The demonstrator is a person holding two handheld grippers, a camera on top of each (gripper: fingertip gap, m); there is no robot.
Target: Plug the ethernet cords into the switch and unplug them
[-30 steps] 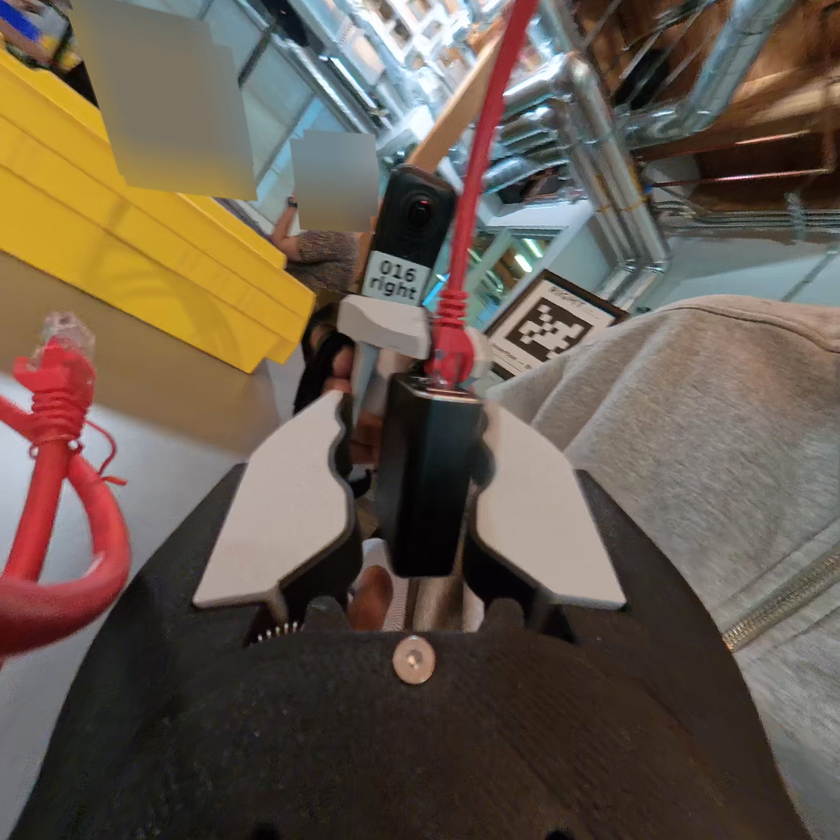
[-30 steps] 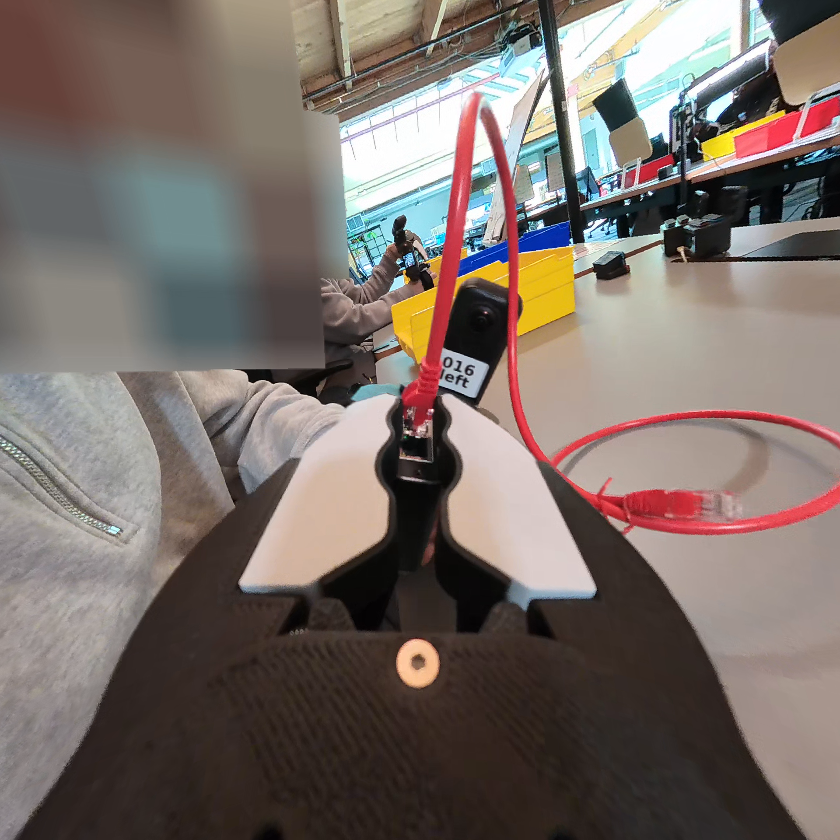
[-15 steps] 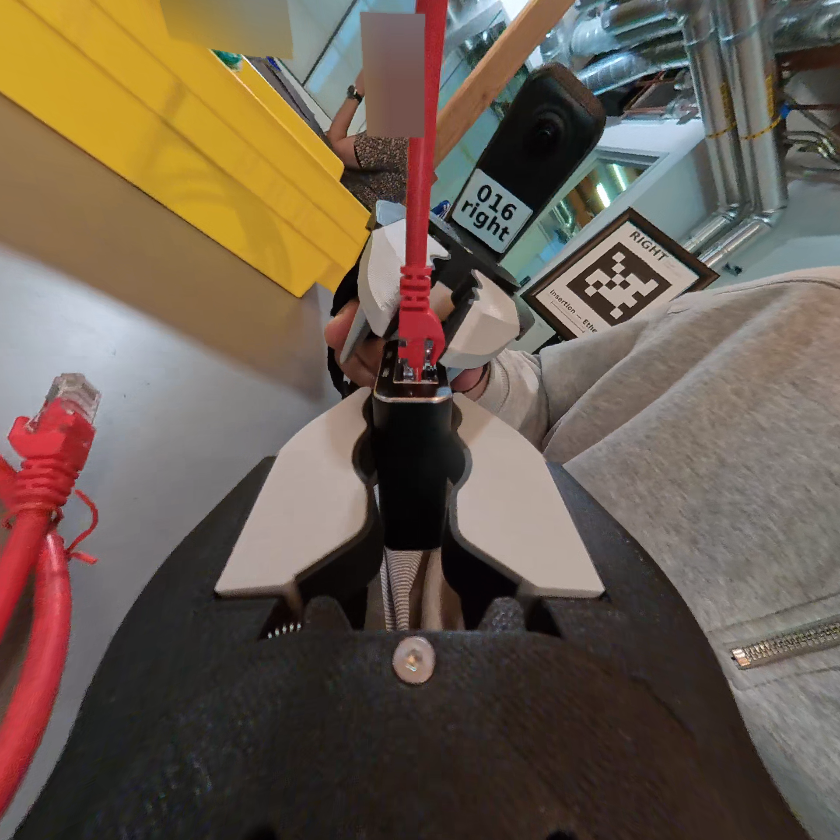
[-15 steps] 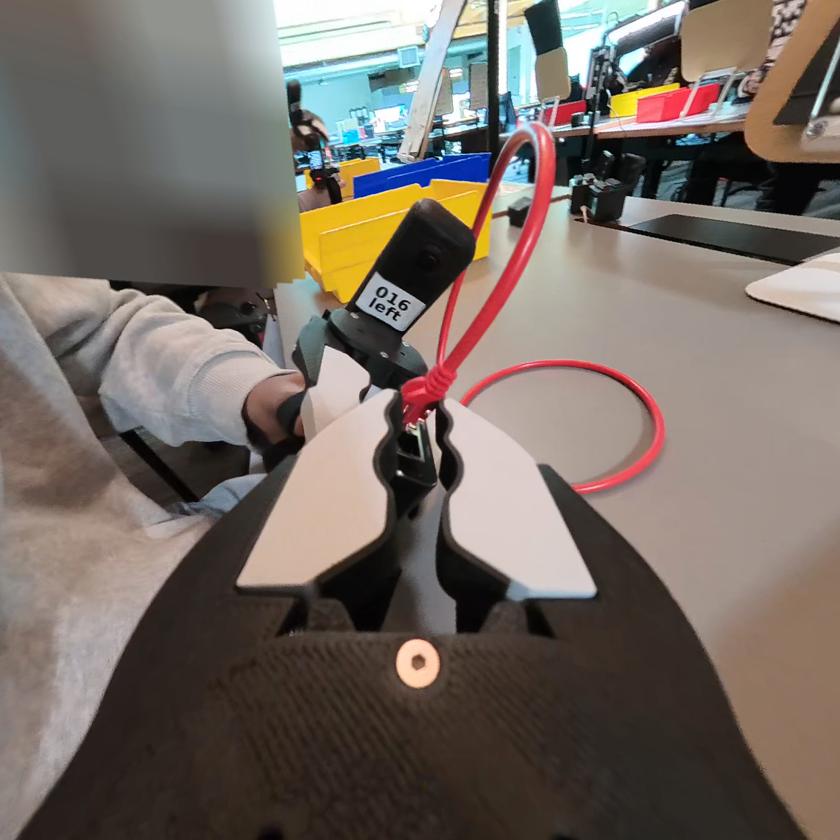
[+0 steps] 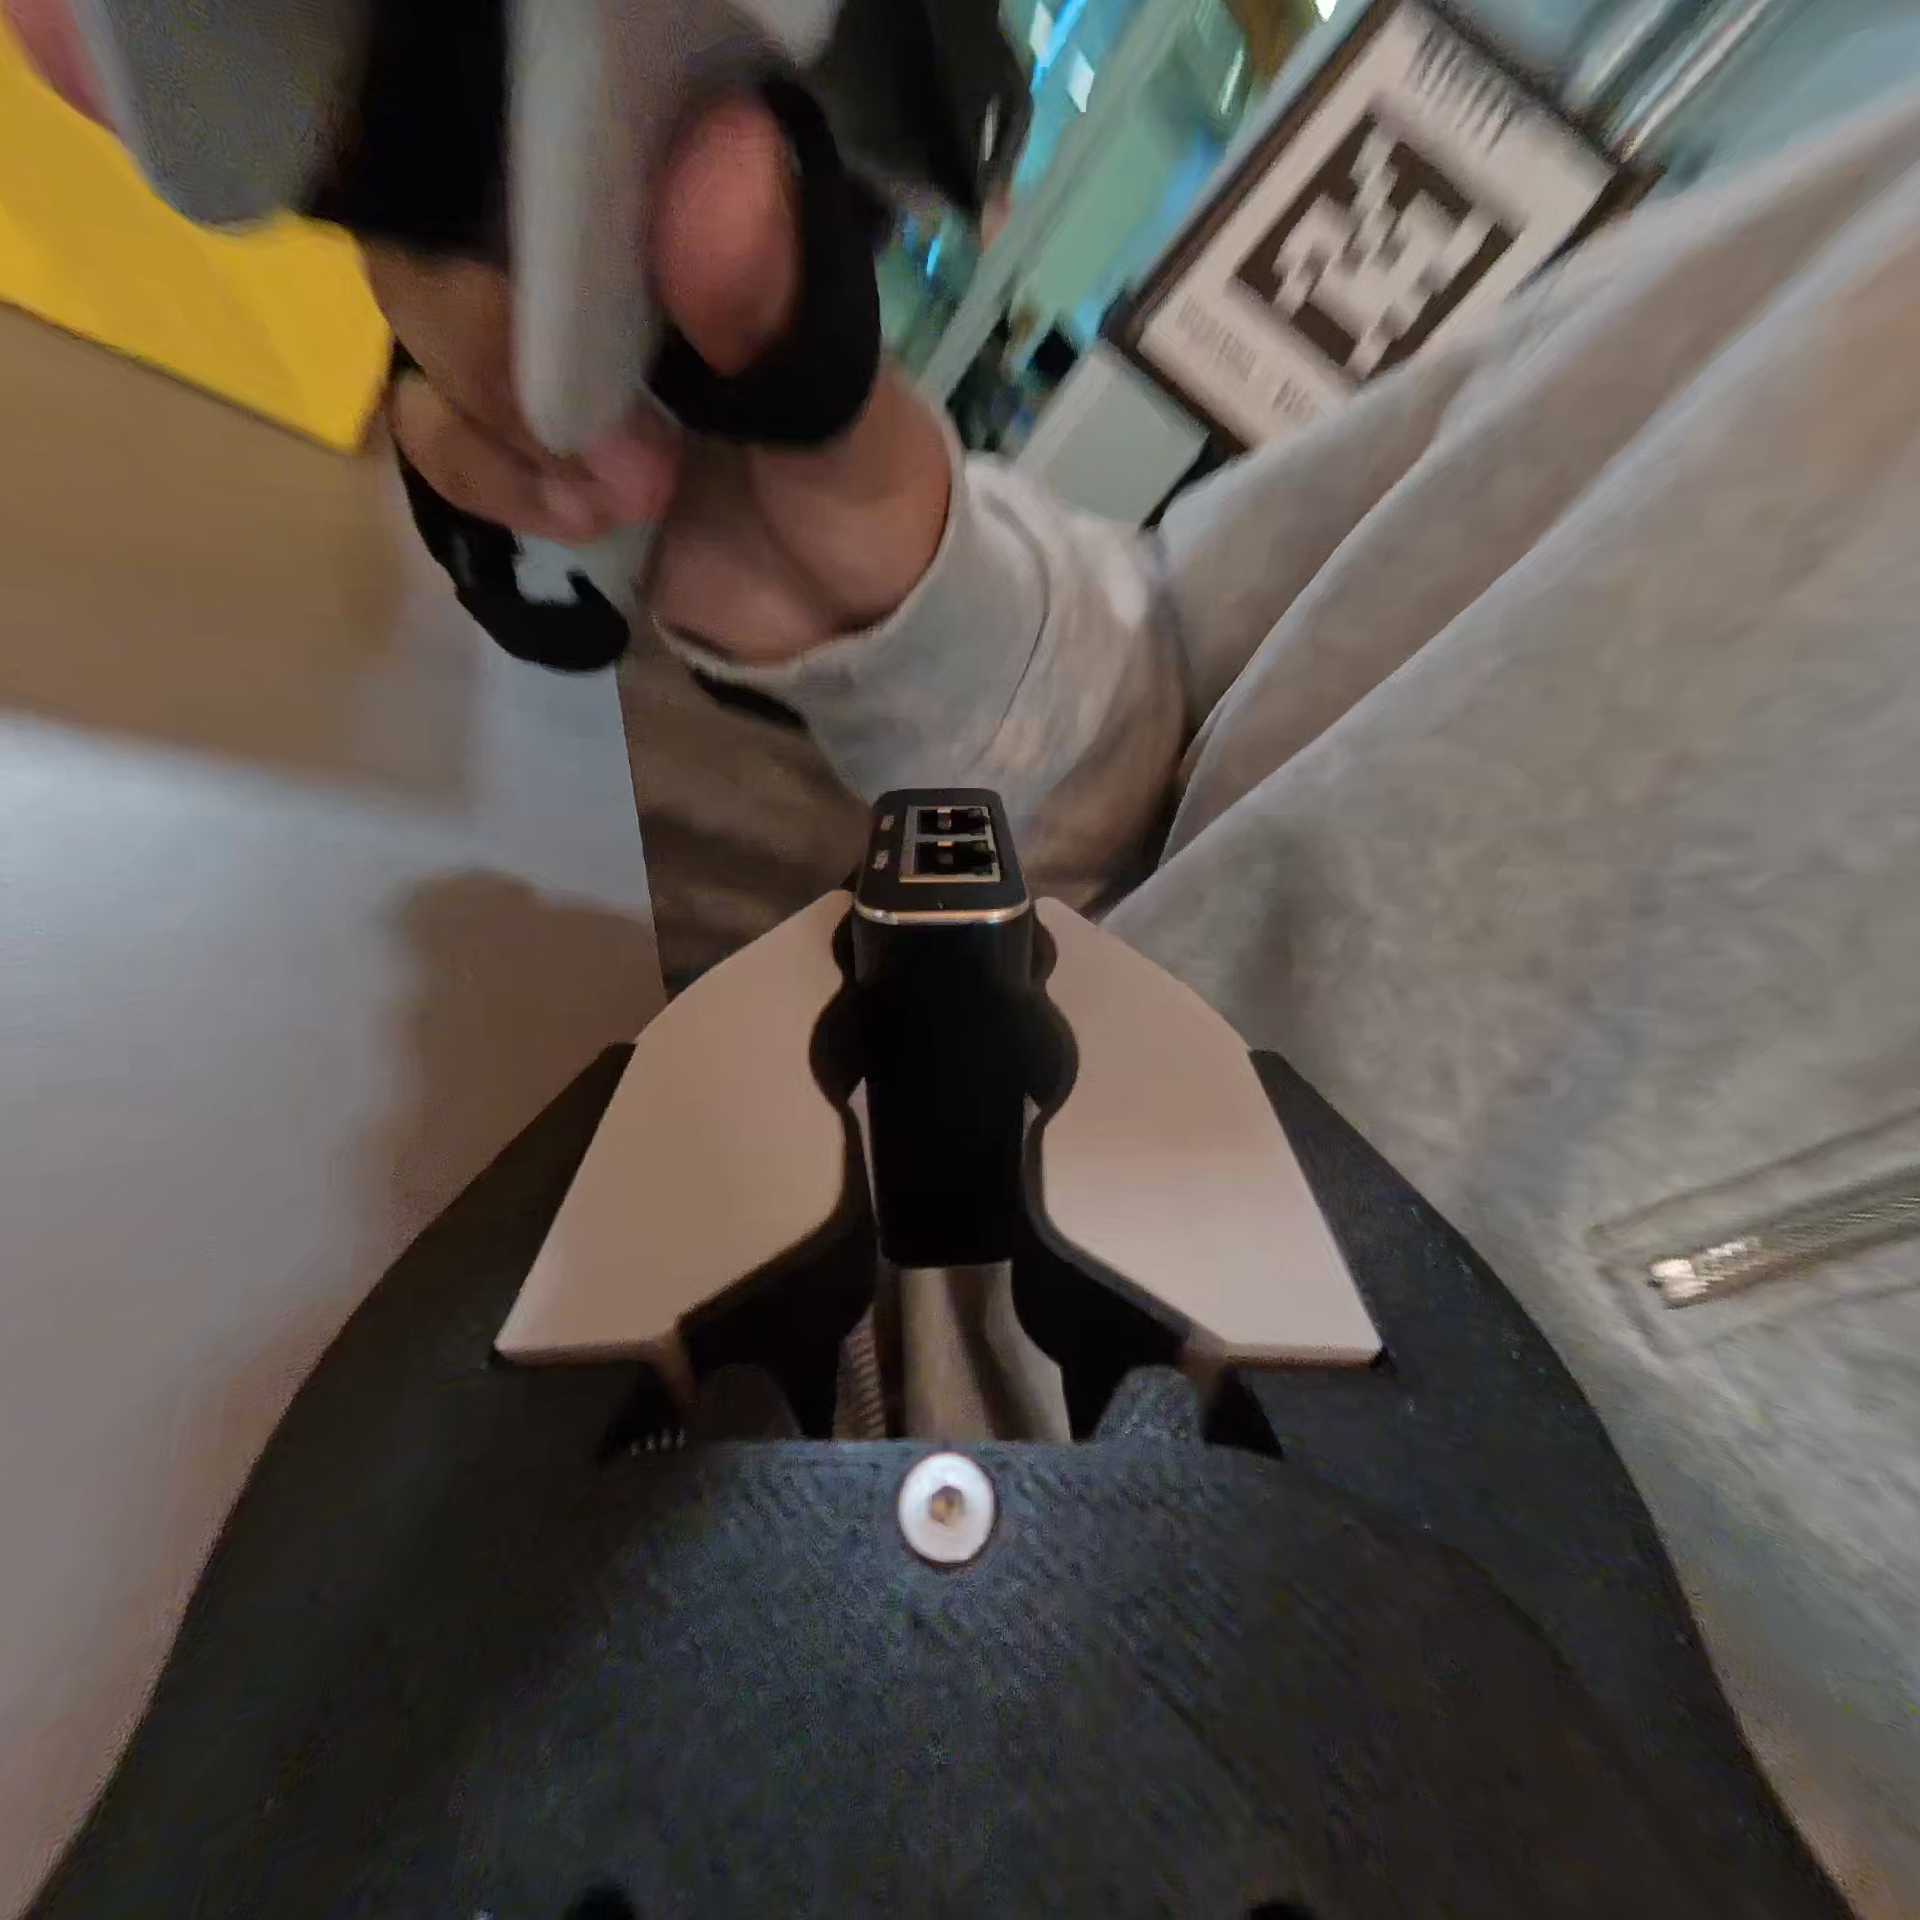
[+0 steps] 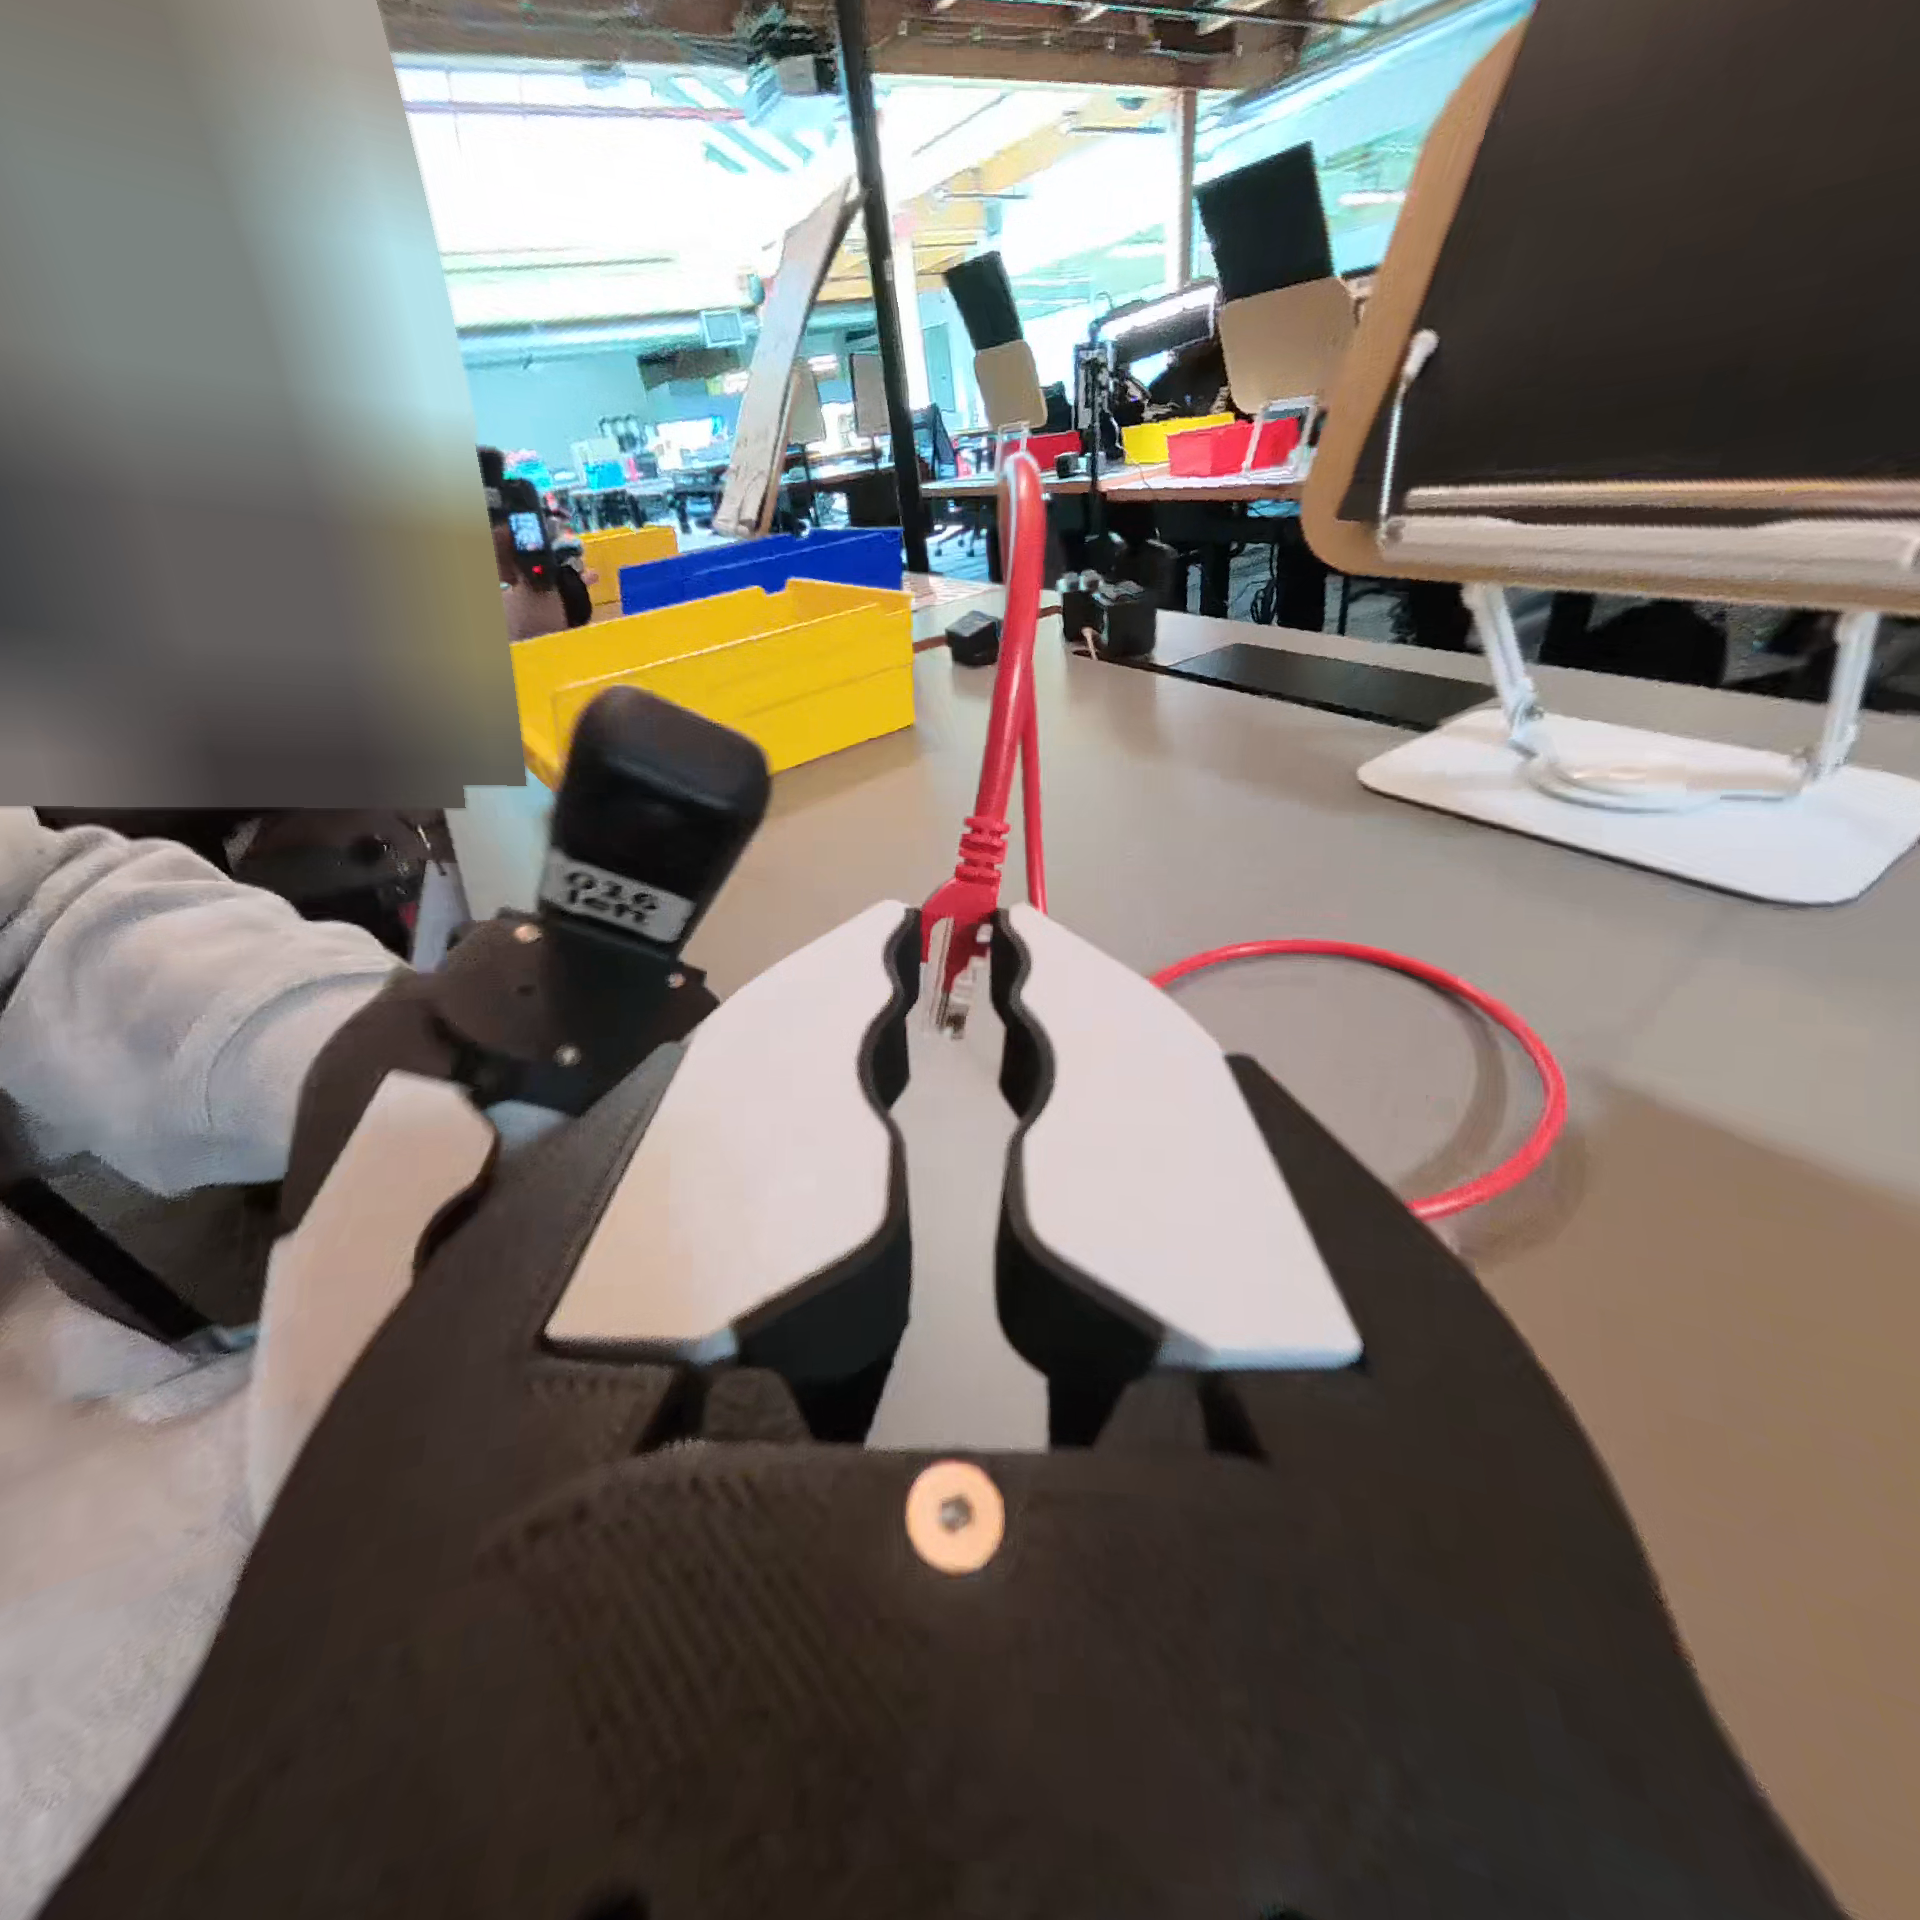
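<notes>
My left gripper [image 5: 943, 925] is shut on a small black switch [image 5: 940, 997] and holds it above the table's near edge. Its two ports [image 5: 954, 840] face away from me and both stand empty. My right gripper [image 6: 958, 920] is shut on the plug [image 6: 954, 961] of a red ethernet cord [image 6: 1006, 686]. The cord rises in an arch and drops into a loop [image 6: 1496, 1060] on the table. The plug is free of the switch. The right gripper's handle and the hand on it [image 5: 665, 343] show blurred above the switch in the left wrist view. The left gripper's camera stalk [image 6: 649, 800] shows left of my right fingers.
Yellow bins [image 6: 727, 665] and a blue bin [image 6: 769, 561] stand at the back left of the grey table [image 6: 1299, 831]. A board on a white stand [image 6: 1621, 769] stands at the right. A grey-sleeved arm and torso [image 5: 1507, 831] lie close on the right of the left wrist view.
The red plug has come out of the switch. My right gripper has pulled away with it, up and to the right. Both ports now stand empty.
</notes>
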